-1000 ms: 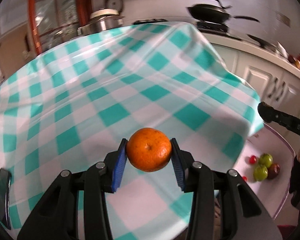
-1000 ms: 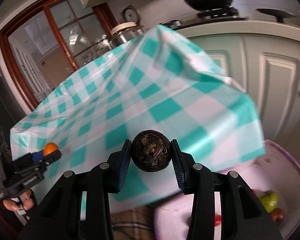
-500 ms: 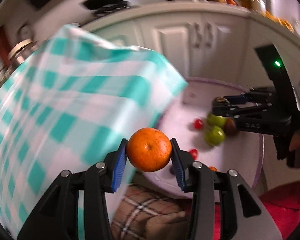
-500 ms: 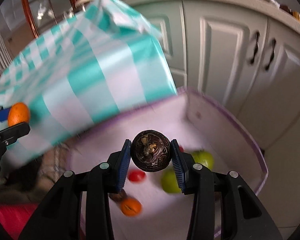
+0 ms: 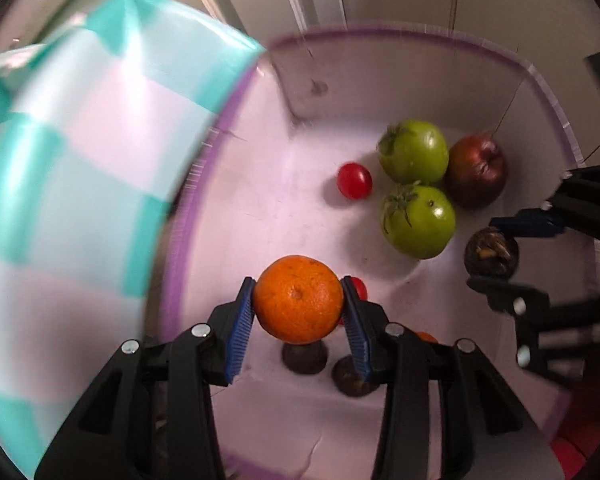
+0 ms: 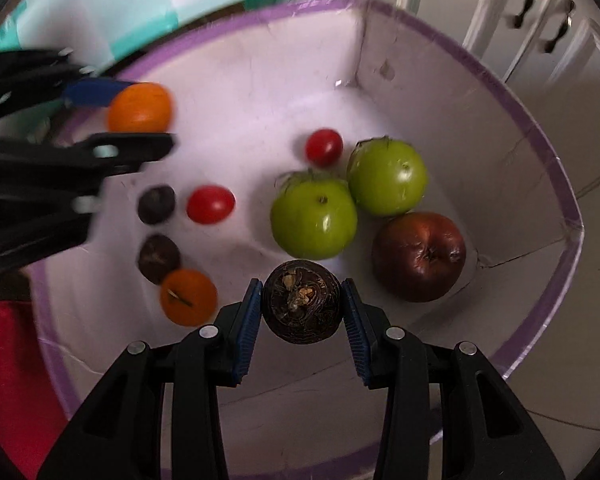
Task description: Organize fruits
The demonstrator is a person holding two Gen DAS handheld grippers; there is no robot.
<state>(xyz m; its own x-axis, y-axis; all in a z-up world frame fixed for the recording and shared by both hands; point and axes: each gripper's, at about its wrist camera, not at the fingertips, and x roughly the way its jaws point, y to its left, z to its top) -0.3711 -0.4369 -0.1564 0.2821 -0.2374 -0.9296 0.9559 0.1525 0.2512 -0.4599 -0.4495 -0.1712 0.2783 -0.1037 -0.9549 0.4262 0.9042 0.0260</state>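
Note:
My left gripper (image 5: 298, 300) is shut on an orange mandarin (image 5: 298, 298), hanging over the white box with a purple rim (image 5: 204, 184); the same mandarin (image 6: 140, 107) shows at the left of the right wrist view. My right gripper (image 6: 300, 306) is shut on a dark brown water chestnut (image 6: 301, 307), also above the box; it appears at the right of the left wrist view as a dark ball (image 5: 492, 254). On the box floor lie two green tomatoes (image 6: 314, 218) (image 6: 388, 176), a dark red apple (image 6: 419, 256), two cherry tomatoes (image 6: 324, 147) (image 6: 211, 205), two dark chestnuts (image 6: 157, 204) (image 6: 159, 258) and a small orange fruit (image 6: 189, 297).
The teal and white checked tablecloth (image 5: 72, 184) hangs over the box's left side. White cupboard doors (image 6: 540, 20) stand behind the box. Something red (image 6: 8, 380) lies at the lower left outside the rim.
Both grippers have swung away from the checked table and come down over the box, each still holding its fruit. The fruits on the box floor now look much nearer.

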